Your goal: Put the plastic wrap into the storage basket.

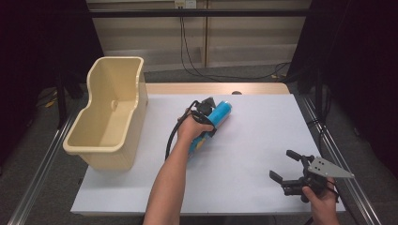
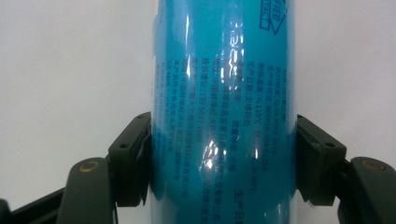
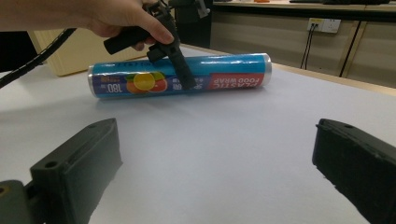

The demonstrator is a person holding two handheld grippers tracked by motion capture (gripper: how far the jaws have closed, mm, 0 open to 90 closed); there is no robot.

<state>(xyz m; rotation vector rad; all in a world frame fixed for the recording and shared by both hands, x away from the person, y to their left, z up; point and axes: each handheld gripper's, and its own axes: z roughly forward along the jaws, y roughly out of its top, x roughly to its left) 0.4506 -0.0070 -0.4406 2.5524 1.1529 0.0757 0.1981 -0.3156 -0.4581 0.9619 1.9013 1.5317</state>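
Already clamped: one roll, two grippers, one bin

Left gripper was closed on the single blue plastic-wrap roll, a pad pressed against each side of the tube; the jaws had no gap to the film. From the high view the left hand sat over the roll's middle, roll lying flat on the white table, roughly center, tilted diagonally. Right gripper view showed the roll's label, "PLASTIC FOOD WRAP", with fruit artwork. Right gripper was well apart near the table's right front corner, jaws spread wide, nothing between them, held by the right hand. One beige plastic bin stood at the table's left edge, well apart from the roll. Counts: one roll, one bin, two grippers, two hands.
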